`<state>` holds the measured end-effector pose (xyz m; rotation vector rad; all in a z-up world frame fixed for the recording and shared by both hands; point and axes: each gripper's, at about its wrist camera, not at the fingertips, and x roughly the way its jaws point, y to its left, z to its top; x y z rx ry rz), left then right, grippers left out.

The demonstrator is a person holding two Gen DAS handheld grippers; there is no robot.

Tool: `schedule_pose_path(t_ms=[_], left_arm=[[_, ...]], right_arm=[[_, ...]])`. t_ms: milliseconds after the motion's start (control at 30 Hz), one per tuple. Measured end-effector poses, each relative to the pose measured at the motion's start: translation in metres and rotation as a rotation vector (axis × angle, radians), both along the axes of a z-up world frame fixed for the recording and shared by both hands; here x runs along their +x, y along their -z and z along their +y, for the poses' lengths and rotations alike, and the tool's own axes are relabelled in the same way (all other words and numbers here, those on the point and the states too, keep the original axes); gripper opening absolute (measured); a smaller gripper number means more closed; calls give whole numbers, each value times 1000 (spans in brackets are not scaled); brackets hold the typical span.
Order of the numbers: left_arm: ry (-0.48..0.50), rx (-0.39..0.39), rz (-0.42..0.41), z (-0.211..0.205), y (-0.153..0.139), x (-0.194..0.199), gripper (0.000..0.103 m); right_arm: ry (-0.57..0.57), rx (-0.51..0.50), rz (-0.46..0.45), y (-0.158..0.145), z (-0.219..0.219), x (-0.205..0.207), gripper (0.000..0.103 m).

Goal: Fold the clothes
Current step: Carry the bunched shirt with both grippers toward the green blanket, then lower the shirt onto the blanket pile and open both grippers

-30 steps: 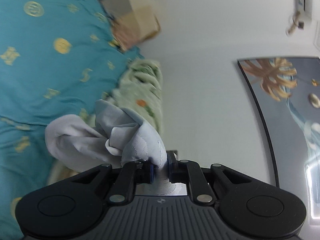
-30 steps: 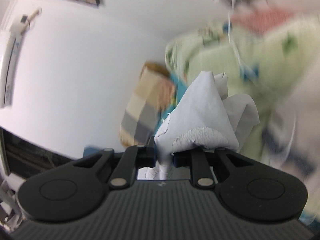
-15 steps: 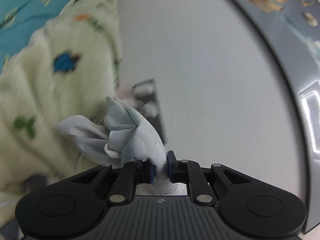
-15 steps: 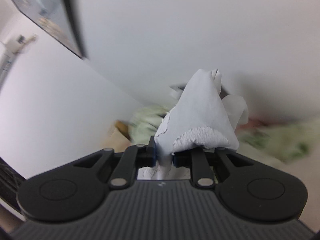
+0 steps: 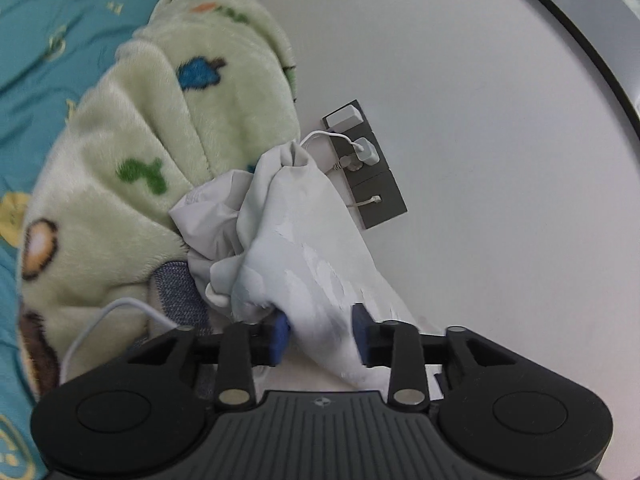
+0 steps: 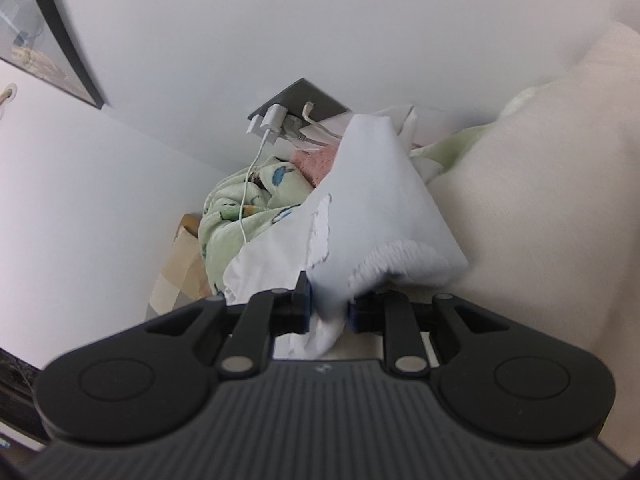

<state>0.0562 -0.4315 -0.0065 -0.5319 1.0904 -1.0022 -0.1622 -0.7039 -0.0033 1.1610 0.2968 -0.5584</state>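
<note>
A crumpled pale-grey cloth garment (image 5: 304, 236) lies bunched just ahead of the left tongs (image 5: 320, 334), whose blue-padded fingers stand spread with the fabric running loosely between them. The right tongs (image 6: 326, 308) are also parted, a fold of the same pale-grey garment (image 6: 372, 216) sitting between the pads. Close on the left is a fluffy pale-green blanket with animal prints (image 5: 132, 148), over a teal bedsheet with gold motifs (image 5: 44, 36). Beyond the garment, a dark grey wall socket panel (image 5: 374, 188) carries a white charger plug (image 5: 366, 150). No writing can be read.
</note>
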Motion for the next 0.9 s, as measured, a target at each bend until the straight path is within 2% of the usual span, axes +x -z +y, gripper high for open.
schedule_pose_path(t_ms=[133,167,333,467,633,767,833,900], left_arm=[[11,55,-117,11,-35,-23,54],[13,65,-145,16,-45,-31,60],[47,85,-287,40,-94,-74,74],[52,130,-393,53,-117,-102,80],[66,150,-463,73,-140,-130,83],[63,190,-555,86,-152,-150,94],[56,211,-590,93,-155,-158,97],[49,227,-618,101,-158,-165,101]], right_arm=[[-6,-55,28,-20,17,-22,24],[-11,-78,33,-26,22,-27,24],[-45,-176,60,-51,48,-46,24],[-66,-228,70,-68,64,-59,24],[-92,-299,90,-87,86,-74,24],[-110,-364,101,-101,104,-83,24],[-116,-398,108,-106,113,-85,32],[-120,-435,110,-111,124,-88,55]])
